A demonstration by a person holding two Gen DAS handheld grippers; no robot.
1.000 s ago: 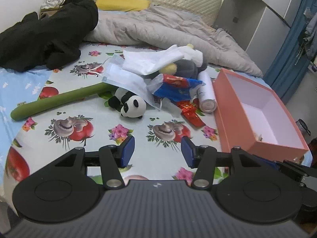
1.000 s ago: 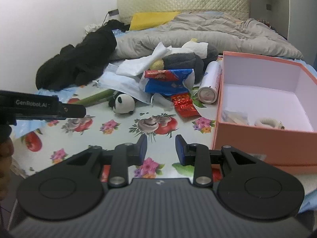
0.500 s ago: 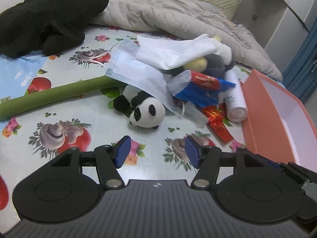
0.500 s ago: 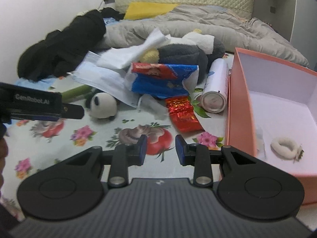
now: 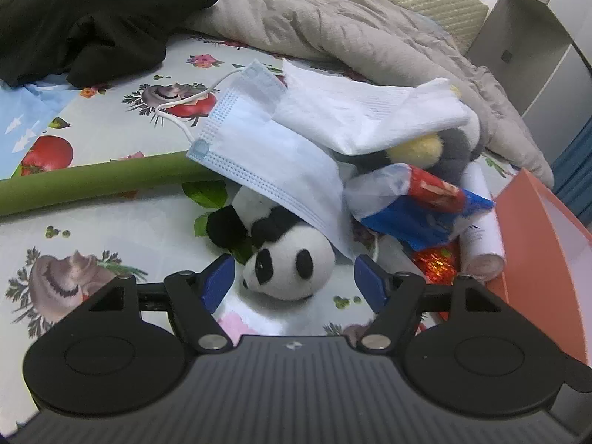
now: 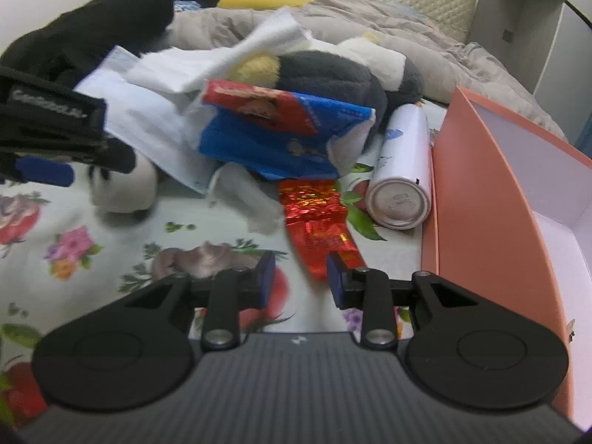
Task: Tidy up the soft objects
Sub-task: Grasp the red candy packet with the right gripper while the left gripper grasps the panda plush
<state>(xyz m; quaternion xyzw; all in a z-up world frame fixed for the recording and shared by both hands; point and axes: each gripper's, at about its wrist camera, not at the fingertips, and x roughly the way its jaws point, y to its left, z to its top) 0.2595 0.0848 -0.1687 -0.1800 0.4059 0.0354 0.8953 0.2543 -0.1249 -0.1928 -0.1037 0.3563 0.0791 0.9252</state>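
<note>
A small panda plush (image 5: 292,266) lies on the flowered cloth, partly under a blue face mask (image 5: 266,162) and a white sock (image 5: 366,111). My left gripper (image 5: 295,282) is right at it, jaws opening, with the panda's head between the blue pads and not pressed. In the right wrist view the left gripper's finger (image 6: 40,170) shows beside the panda (image 6: 125,188). My right gripper (image 6: 301,281) stands open, and the tip of a red foil wrapper (image 6: 318,222) reaches between its pads. A grey plush penguin (image 6: 333,74) lies behind a blue and red snack packet (image 6: 281,129).
A salmon box (image 6: 481,185) stands open on the right, with a white spray can (image 6: 403,170) lying against its wall. A long green foam stick (image 5: 92,181) lies to the left. A black garment (image 5: 92,11) and a grey quilt (image 5: 333,29) are heaped at the back.
Both grippers have come forward and down toward the pile. The left jaws have spread wider and now flank the panda. The right gripper has closed in on the red wrapper.
</note>
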